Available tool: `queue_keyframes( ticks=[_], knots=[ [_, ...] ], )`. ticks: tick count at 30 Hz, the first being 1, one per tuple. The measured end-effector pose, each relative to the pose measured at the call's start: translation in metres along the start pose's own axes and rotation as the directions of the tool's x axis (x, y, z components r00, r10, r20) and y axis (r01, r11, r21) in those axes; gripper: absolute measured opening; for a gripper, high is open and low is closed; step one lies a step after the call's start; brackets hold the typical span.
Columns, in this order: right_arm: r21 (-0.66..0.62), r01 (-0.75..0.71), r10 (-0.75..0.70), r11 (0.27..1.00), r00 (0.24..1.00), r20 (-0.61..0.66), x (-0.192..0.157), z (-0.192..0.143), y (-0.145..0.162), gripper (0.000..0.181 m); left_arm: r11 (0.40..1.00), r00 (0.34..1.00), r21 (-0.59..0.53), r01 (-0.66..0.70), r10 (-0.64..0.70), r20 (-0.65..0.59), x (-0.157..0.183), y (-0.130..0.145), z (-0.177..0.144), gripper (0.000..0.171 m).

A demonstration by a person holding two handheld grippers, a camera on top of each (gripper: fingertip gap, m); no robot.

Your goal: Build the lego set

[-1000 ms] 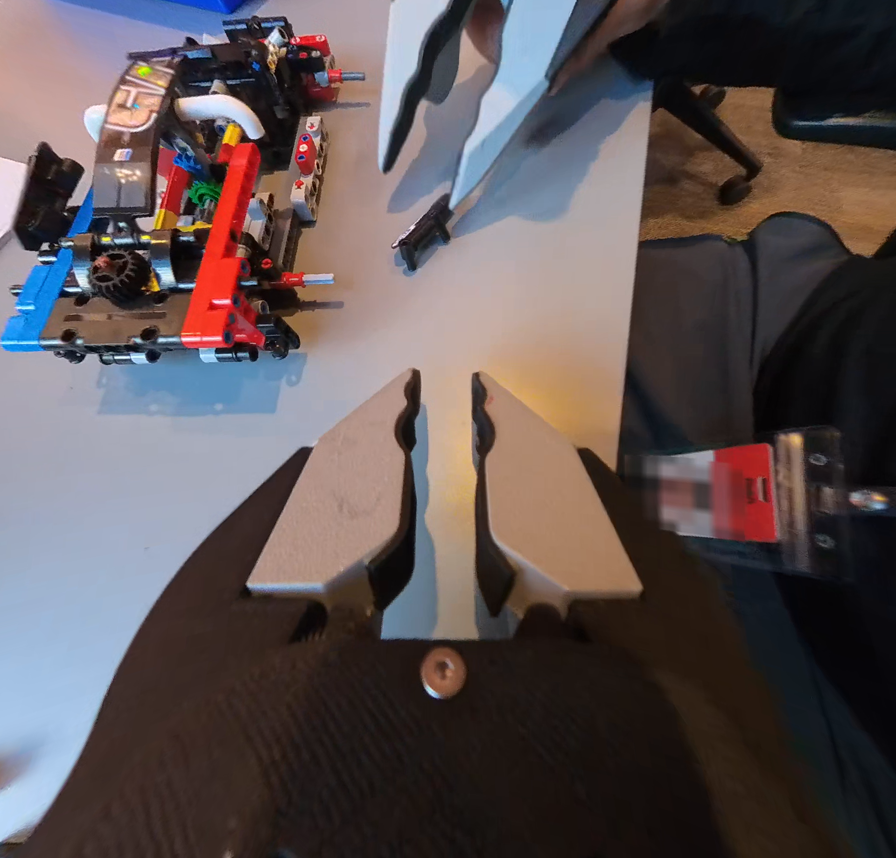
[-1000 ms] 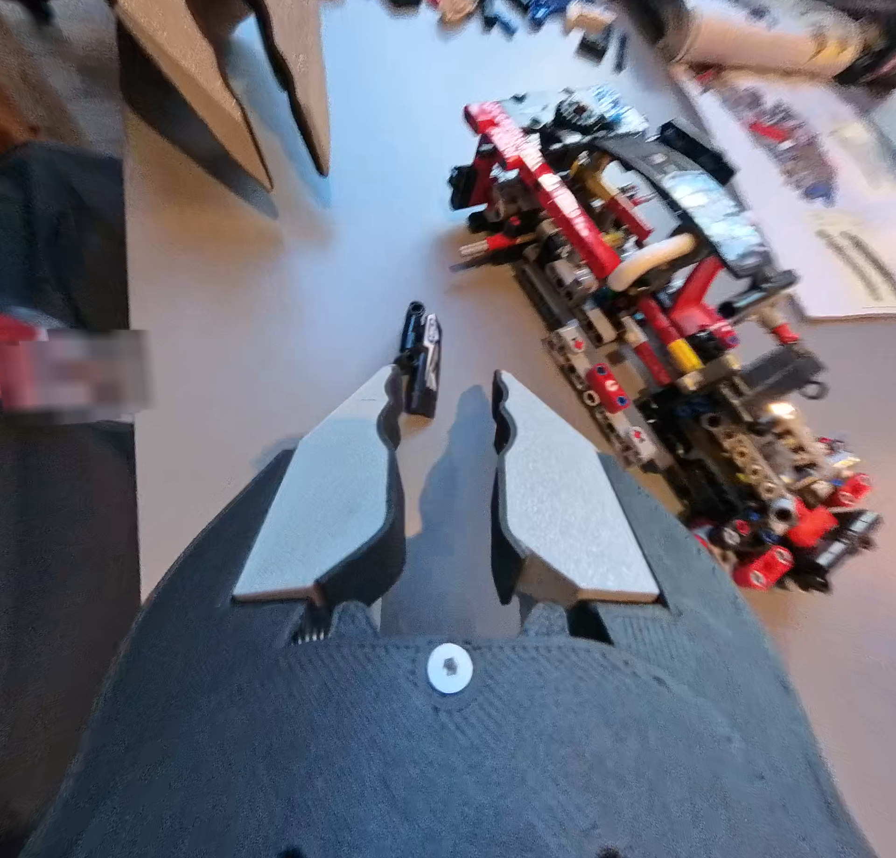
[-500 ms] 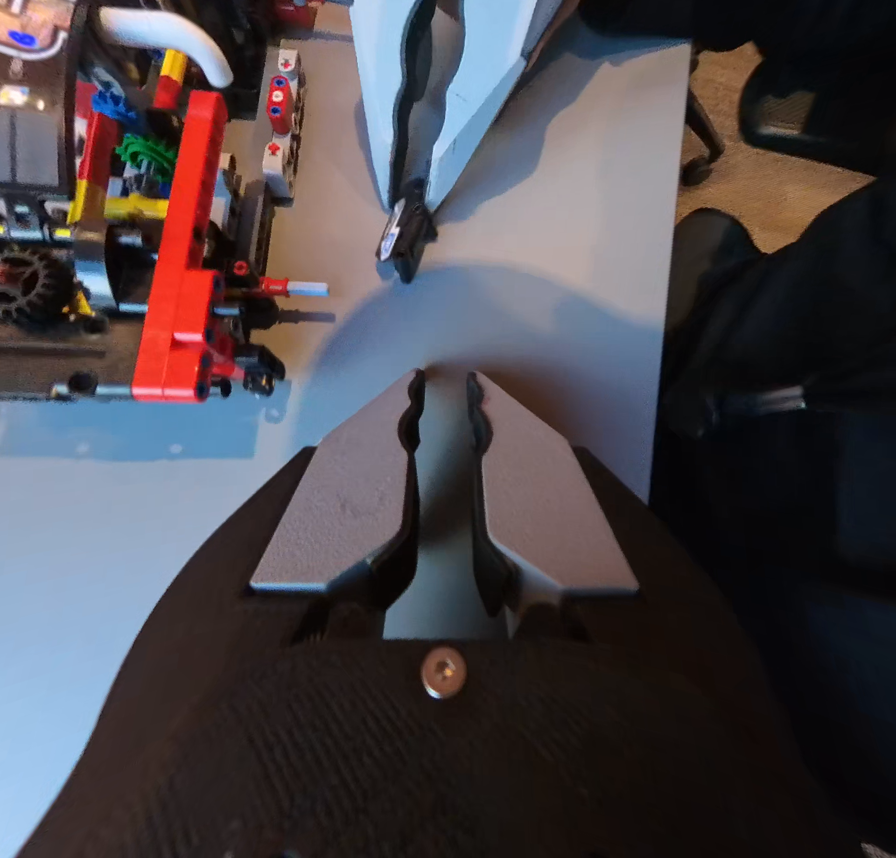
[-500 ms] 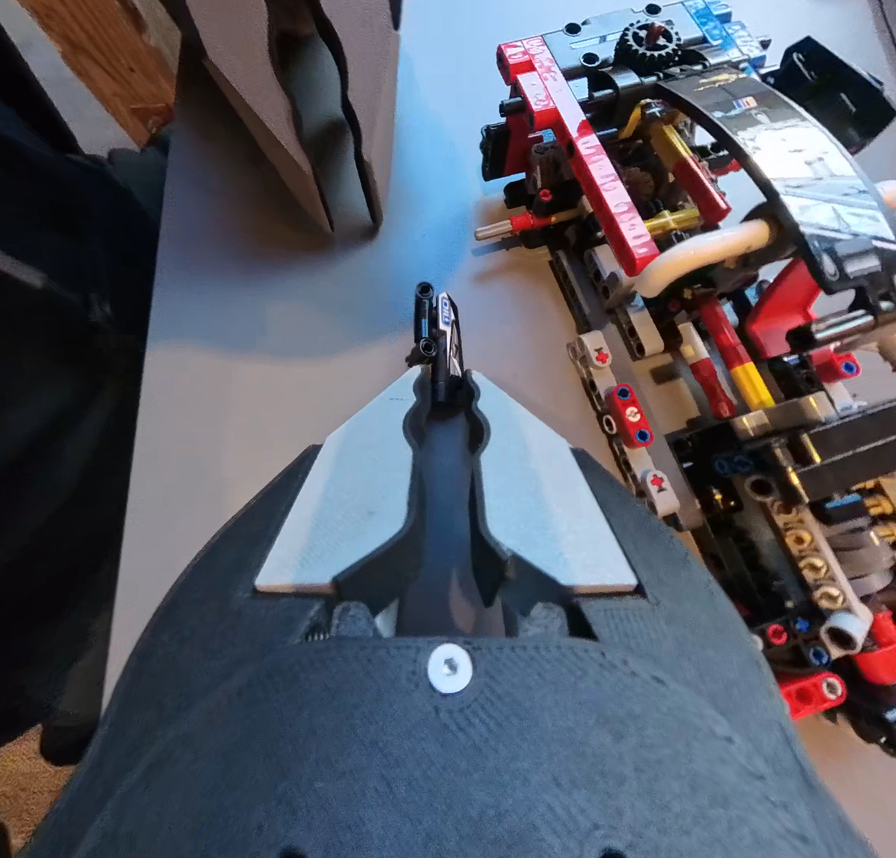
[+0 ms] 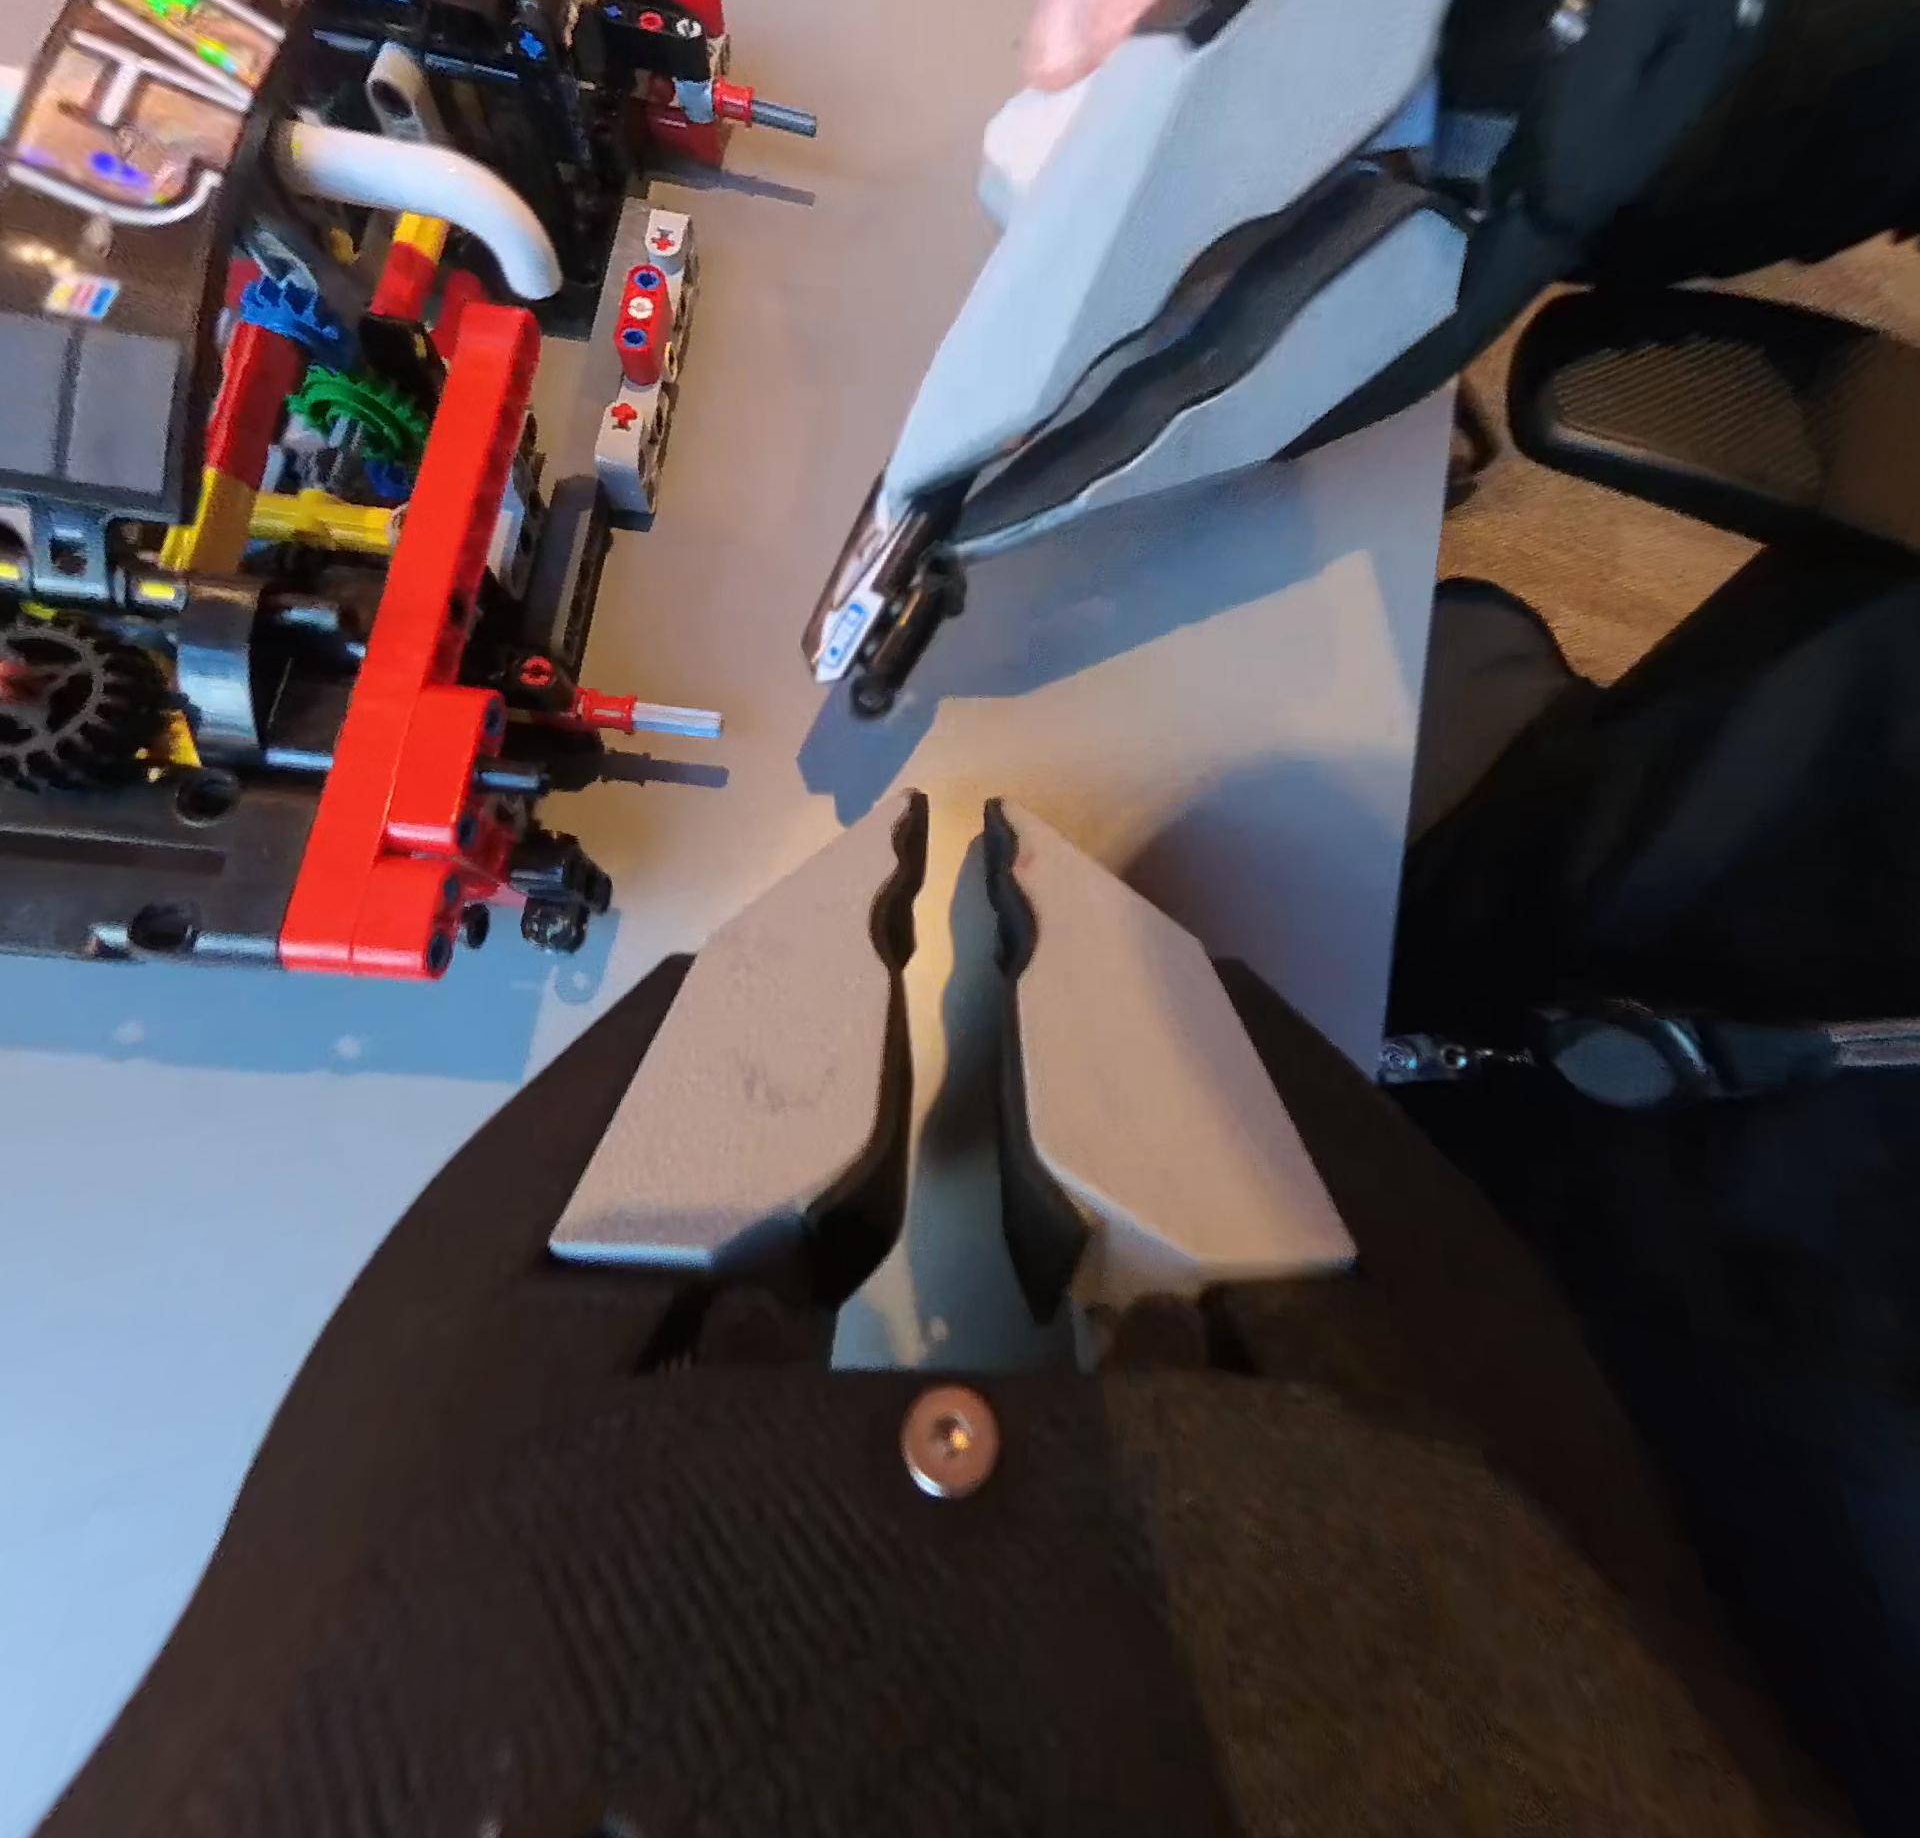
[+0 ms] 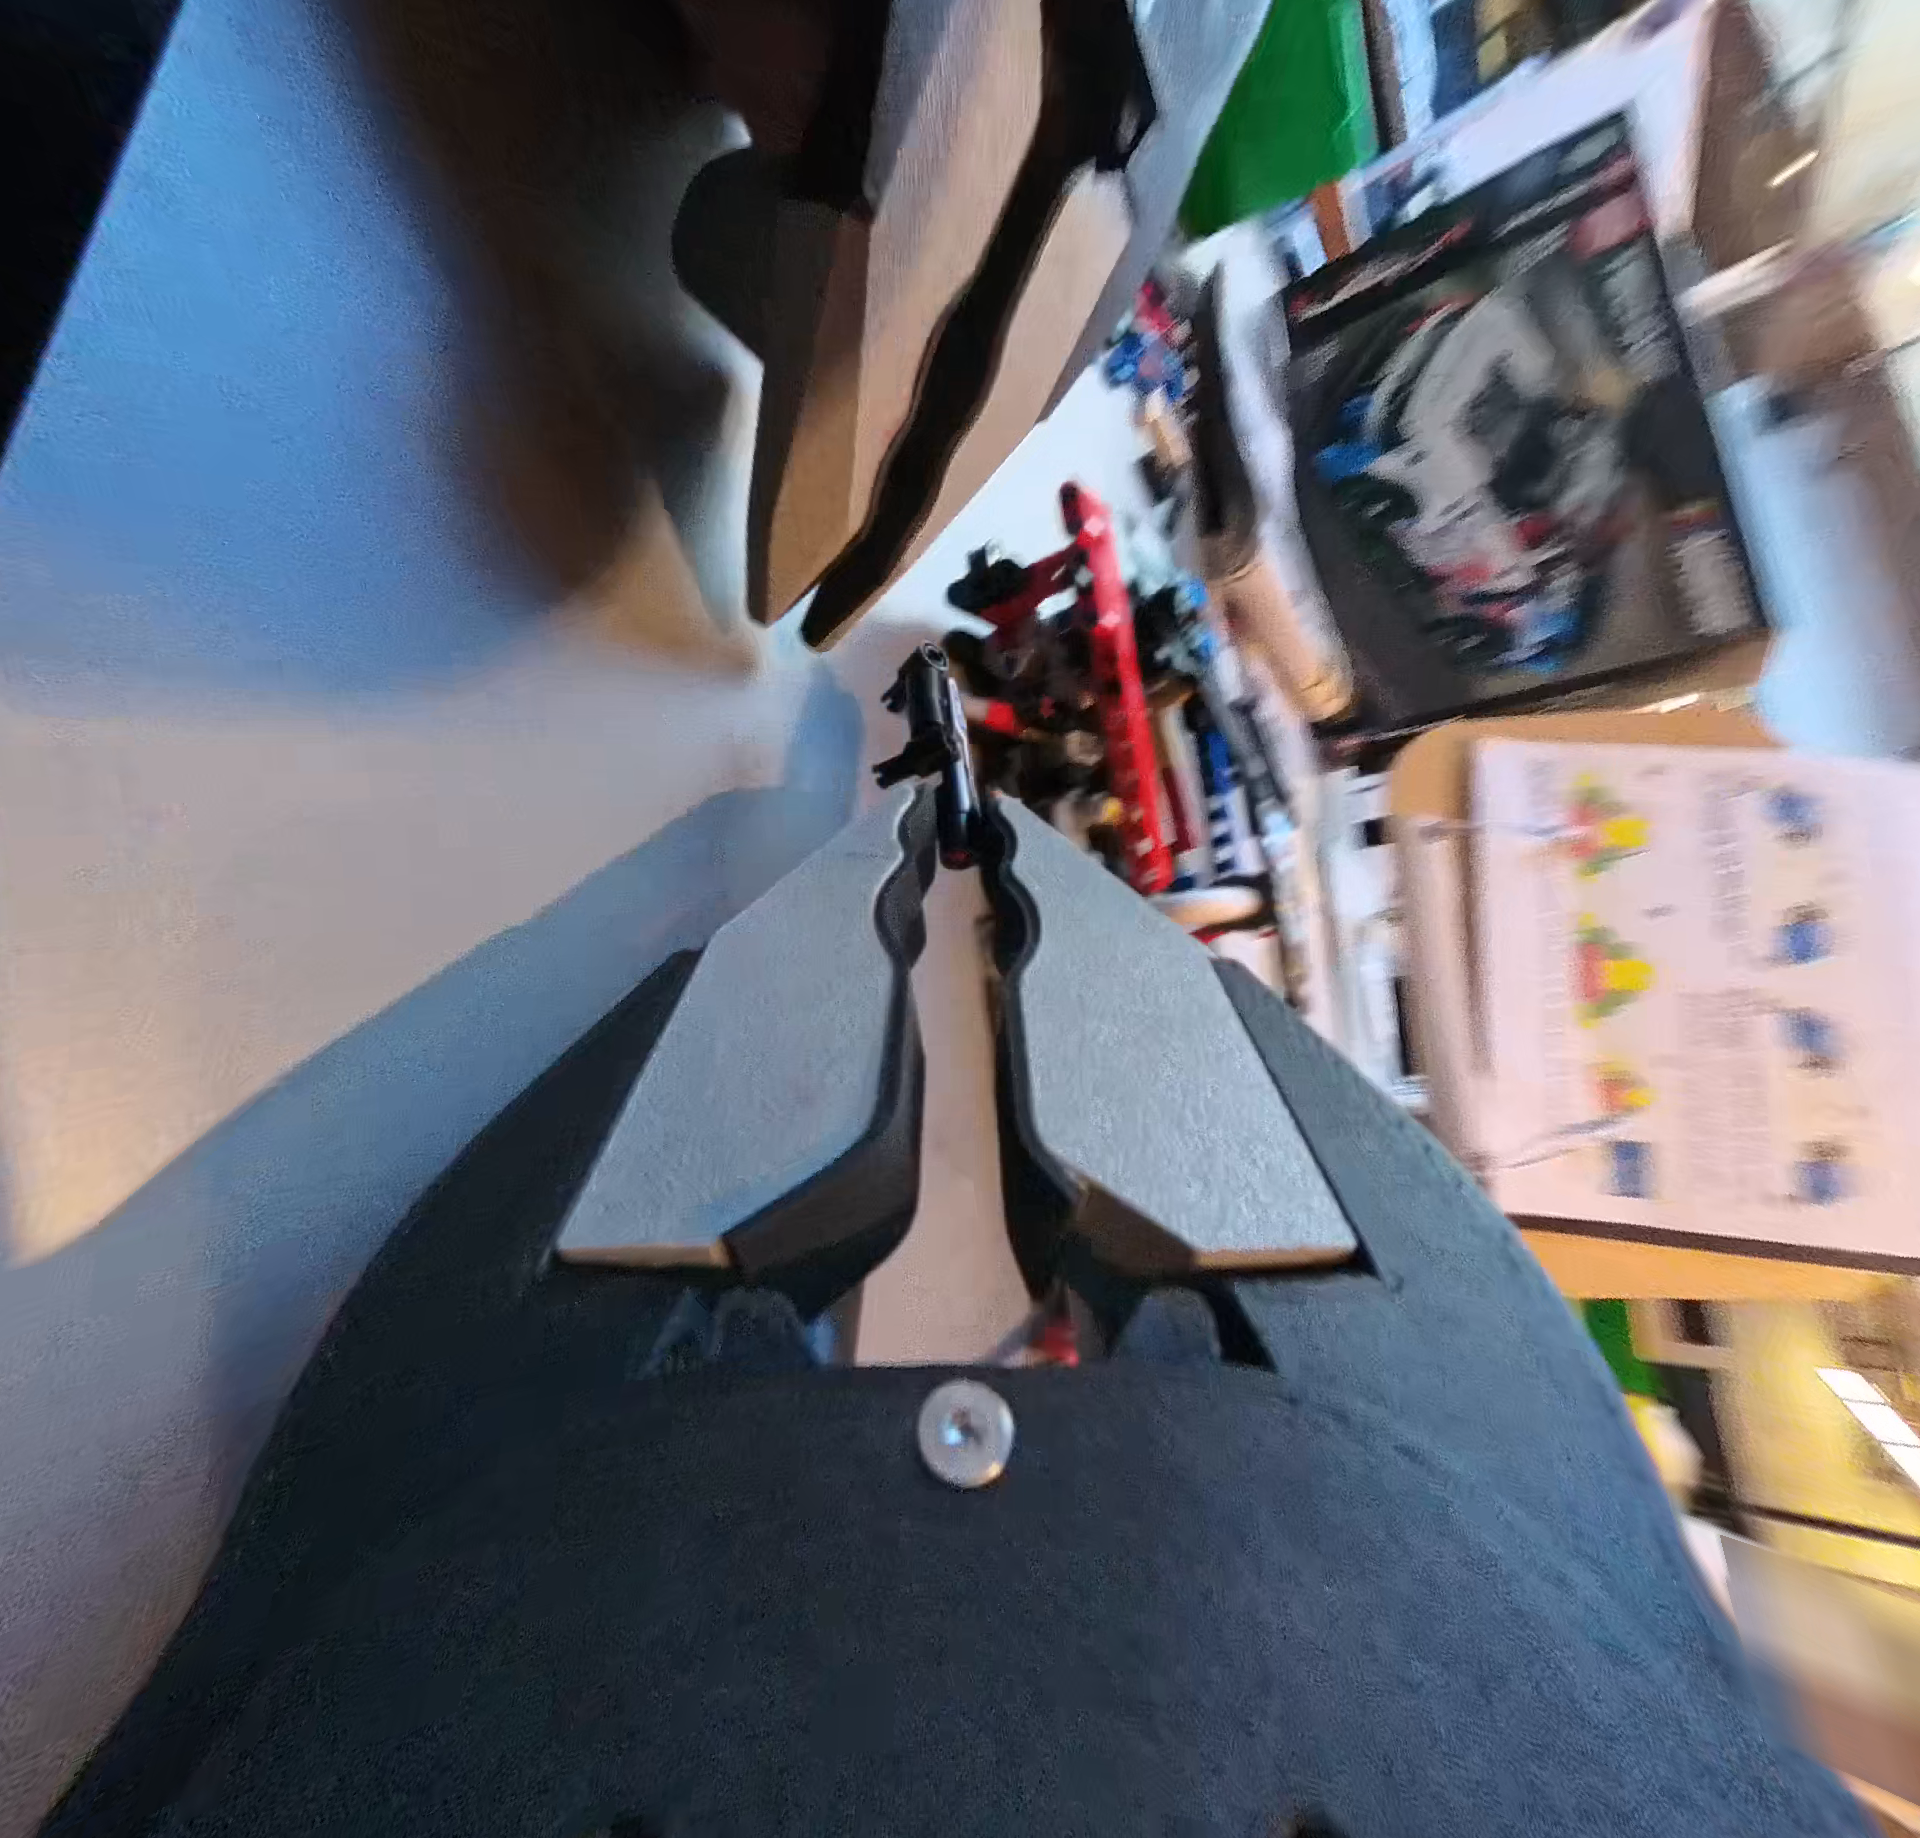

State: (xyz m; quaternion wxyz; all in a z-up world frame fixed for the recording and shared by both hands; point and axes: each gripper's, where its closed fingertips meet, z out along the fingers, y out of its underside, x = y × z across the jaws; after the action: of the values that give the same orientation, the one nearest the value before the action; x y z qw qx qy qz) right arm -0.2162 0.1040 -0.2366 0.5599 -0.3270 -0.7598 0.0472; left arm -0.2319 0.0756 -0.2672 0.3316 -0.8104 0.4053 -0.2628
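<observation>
Left wrist view: the left gripper point(image 5: 948, 820) is slightly parted and empty above the table point(image 5: 260, 1217), beside the lego car point(image 5: 312, 458).

Right wrist view: the right gripper point(image 6: 951, 832) clamps a small black piece point(image 6: 940, 739), raised off the table.

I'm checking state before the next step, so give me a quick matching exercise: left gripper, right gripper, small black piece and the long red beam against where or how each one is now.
Column one:
1. left gripper
2. right gripper
3. small black piece
4. long red beam

Column two:
A. fixed along the side of the part-built car
B. pinched by one end, lifted off the table
C. narrow gap between its fingers, nothing in it
D. shut on a piece

Pairs: 1-C, 2-D, 3-B, 4-A
</observation>
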Motion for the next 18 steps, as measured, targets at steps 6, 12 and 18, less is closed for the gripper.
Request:
queue_keyframes(
  ticks=[6, 12, 18],
  knots=[
    [0.062, 0.25, -0.235, 0.966, 0.955, -0.181, 0.002, -0.009, -0.029, 0.004, 0.984, 0.97, 0.051, 0.17, -0.157, -0.187, 0.012, -0.001, -0.018, 0.013],
    [0.077, 0.341, -0.311, 0.937, 0.913, -0.264, 0.008, -0.008, -0.034, 0.003, 0.902, 0.843, 0.189, 0.389, -0.267, -0.466, 0.024, -0.028, -0.047, 0.035],
    [0.126, 0.363, -0.307, 0.923, 0.894, -0.327, 0.013, -0.016, -0.048, 0.002, 0.855, 0.817, 0.242, 0.458, -0.298, -0.495, 0.018, -0.033, -0.053, 0.032]
  ],
)
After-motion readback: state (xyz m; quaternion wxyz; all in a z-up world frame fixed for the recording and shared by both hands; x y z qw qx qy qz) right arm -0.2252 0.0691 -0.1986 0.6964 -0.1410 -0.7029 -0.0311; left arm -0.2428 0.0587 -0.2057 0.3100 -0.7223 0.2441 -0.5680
